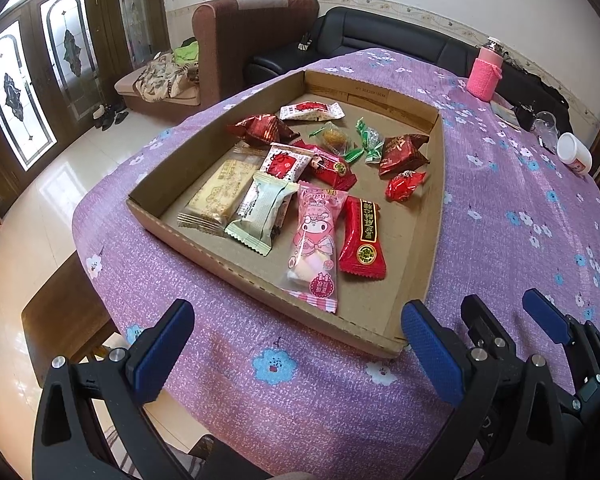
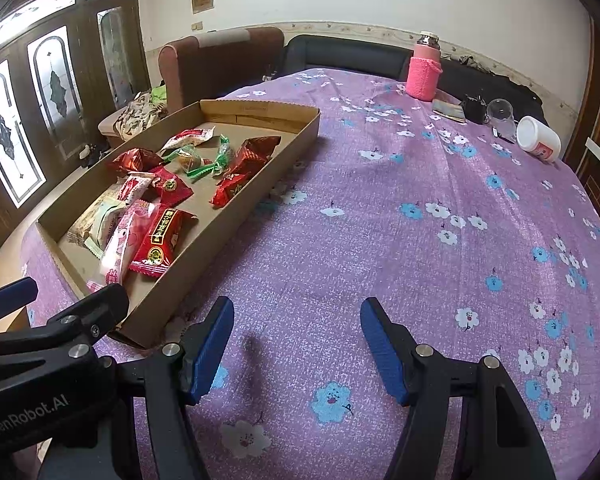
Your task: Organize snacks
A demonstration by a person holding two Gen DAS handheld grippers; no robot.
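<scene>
A shallow cardboard tray (image 1: 434, 216) (image 2: 260, 188) lies on the purple flowered tablecloth, and several wrapped snacks lie inside it. Among them are a pink cartoon packet (image 1: 316, 240) (image 2: 120, 248), a long red packet (image 1: 362, 236) (image 2: 160, 240), a pale green packet (image 1: 260, 210) and a beige biscuit pack (image 1: 218, 194). Green-wrapped candies (image 1: 366, 142) (image 2: 210, 160) and dark red pouches (image 1: 402, 152) lie farther back. My left gripper (image 1: 300, 340) hovers open just short of the tray's near wall, nothing between its blue pads. To the tray's right, my right gripper (image 2: 298, 340) is open over bare cloth, also holding nothing.
At the table's far right stand a bottle in a pink knitted sleeve (image 2: 424, 72), a clear glass (image 2: 500, 114), a tipped white jar (image 2: 538, 138) and small dark items. Sofas and wooden glass-panelled doors lie beyond. The table's edge drops off at the left, beside the tray.
</scene>
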